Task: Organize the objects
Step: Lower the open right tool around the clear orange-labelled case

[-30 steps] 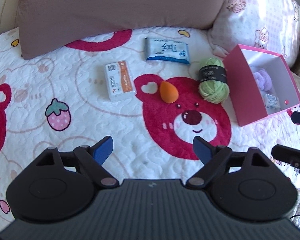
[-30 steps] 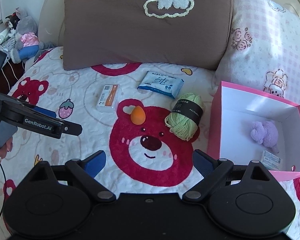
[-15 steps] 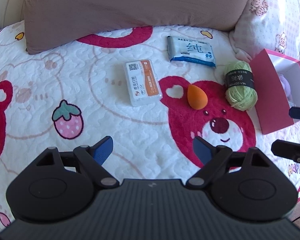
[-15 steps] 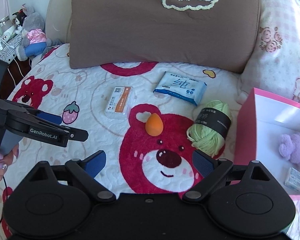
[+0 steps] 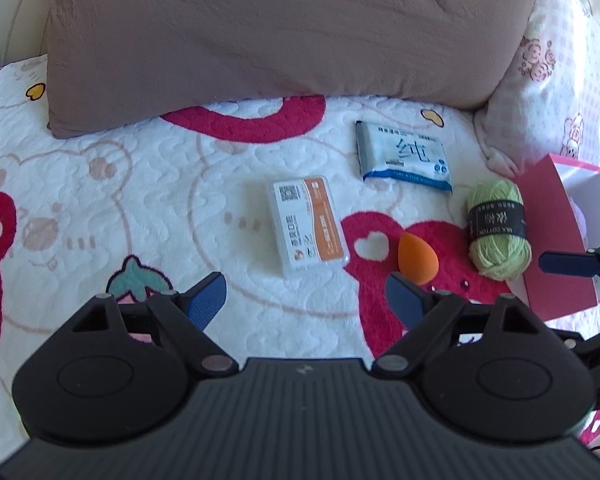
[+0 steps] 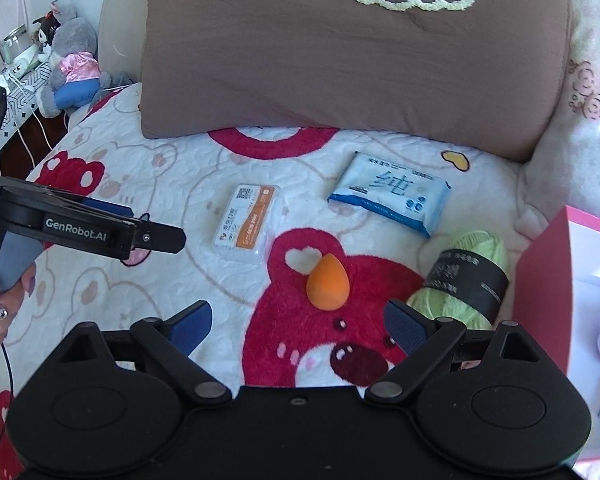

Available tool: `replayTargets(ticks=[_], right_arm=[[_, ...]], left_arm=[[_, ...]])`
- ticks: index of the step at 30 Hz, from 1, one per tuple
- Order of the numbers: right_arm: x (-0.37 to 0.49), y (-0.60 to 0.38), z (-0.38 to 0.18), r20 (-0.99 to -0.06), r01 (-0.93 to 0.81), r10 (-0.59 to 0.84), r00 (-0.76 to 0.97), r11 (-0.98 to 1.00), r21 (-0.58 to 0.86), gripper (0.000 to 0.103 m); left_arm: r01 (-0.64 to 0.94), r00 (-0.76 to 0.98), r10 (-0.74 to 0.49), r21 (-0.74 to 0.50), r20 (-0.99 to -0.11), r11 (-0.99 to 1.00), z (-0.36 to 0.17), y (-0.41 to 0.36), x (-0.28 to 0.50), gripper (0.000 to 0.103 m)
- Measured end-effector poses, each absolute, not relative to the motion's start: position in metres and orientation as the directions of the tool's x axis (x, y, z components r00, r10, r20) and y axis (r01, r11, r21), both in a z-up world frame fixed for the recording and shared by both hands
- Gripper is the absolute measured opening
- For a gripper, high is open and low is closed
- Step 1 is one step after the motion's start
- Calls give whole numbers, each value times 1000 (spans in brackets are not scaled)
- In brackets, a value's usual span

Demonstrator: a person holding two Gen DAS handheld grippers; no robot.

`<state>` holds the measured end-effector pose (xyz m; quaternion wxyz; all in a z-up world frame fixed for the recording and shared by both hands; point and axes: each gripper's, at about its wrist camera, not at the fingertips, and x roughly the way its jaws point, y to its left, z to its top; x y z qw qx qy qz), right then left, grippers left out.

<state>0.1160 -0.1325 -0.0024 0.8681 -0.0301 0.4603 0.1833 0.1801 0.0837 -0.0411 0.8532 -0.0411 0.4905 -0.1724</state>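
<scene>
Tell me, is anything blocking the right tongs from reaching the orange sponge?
No, nothing visible. The right tongs are open, and the orange sponge lies just ahead on bare blanket. The green yarn sits off to the side.

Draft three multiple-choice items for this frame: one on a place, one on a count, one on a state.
1. Where does the orange teardrop makeup sponge lie?
A. inside the pink cardboard box
B. on the red bear print of the quilt
C. on the brown pillow

2. How many loose items lie on the quilt outside the pink cardboard box?
A. two
B. four
C. six

3. How is the right gripper?
A. open, holding nothing
B. shut on the sponge
C. shut on the yarn

Key: 1 B, the sponge sits by the printed bear's ear. 2 B, the sponge, the green yarn ball, the blue wipes packet and the white-and-orange plastic case. 3 A, its jaws stand apart with only quilt between them.
</scene>
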Motion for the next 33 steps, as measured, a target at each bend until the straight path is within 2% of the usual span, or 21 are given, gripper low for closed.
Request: replayTargets(ticks=[7, 13, 20, 28, 33], right_arm=[[134, -110, -19, -800, -392, 363, 477, 903, 176, 95], [144, -87, -33, -796, -453, 381, 471, 878, 153, 95], [162, -85, -45, -768, -445, 434, 472, 869, 217, 95], [181, -74, -76, -787, -423, 405, 466, 883, 203, 93], [177, -65, -85, -771, -467, 415, 483, 867, 174, 93]], left_arm=[[232, 475, -331, -248, -815, 941, -54, 88, 197, 87], [214, 489, -333, -259, -807, 942, -66, 89, 208, 87], [208, 488, -342, -273, -803, 939, -81, 93, 217, 87], [231, 509, -363, -282, -780, 931, -97, 85, 228, 85], [245, 501, -342, -248, -795, 937, -113, 77, 233, 83]])
